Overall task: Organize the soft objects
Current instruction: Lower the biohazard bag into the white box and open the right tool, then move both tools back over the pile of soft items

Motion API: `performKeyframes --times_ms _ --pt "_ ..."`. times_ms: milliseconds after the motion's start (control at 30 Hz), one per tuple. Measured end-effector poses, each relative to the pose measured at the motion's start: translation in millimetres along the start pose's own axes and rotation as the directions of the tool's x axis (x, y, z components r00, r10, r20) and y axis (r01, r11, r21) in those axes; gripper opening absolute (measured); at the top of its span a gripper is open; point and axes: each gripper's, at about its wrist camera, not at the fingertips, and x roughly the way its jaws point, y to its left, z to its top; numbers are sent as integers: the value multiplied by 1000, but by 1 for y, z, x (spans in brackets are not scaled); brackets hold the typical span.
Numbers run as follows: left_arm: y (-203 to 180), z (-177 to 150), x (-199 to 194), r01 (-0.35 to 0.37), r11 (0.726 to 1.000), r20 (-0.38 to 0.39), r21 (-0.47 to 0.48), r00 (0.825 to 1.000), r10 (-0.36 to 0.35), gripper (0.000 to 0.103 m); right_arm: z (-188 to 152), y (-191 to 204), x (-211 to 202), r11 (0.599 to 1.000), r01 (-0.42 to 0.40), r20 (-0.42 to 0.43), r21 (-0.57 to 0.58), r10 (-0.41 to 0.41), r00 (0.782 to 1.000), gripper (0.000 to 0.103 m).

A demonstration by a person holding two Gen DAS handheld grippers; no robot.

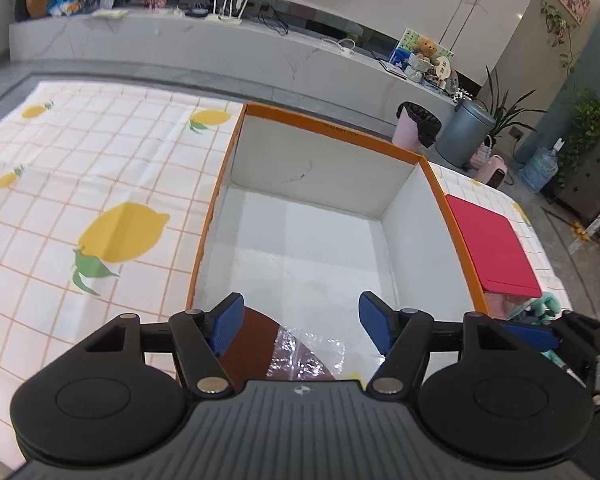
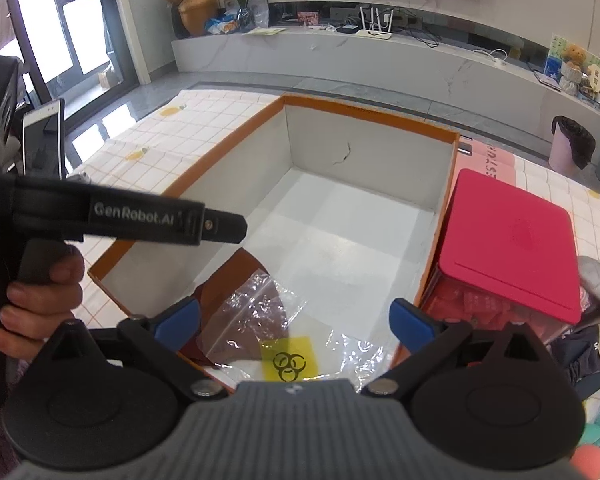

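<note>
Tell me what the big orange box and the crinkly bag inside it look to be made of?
Orange box: likely cardboard, matte, with thin, stiff white walls and a scuffed far wall. Crinkly bag: seemingly thin clear plastic film, glossy, with wrinkles catching light and brown contents showing through.

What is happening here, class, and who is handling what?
A person holds a gripper in each hand over an orange-rimmed box. A clear plastic bag with brown contents and a yellow label lies at the box's near end. The left gripper and the right gripper are both open, holding nothing. A red-lidded container stands beside the box.
</note>
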Motion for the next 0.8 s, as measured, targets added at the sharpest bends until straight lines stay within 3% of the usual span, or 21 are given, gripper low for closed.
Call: performKeyframes --times_ms 267,433,633,800 --pt "-18 -2 -9 -43 998 29 39 999 42 77 2 -12 -25 999 45 54 8 -45 998 100" --pt "-35 -3 -13 -77 994 42 72 996 74 77 4 -39 -52 991 130 97 17 -131 987 100" --pt "-67 1 -16 -64 989 53 135 997 57 77 -3 -94 -103 941 329 200 77 -337 920 100" --pt "-104 4 -14 -19 981 60 192 998 8 78 -24 -158 -127 891 387 150 237 -427 892 100"
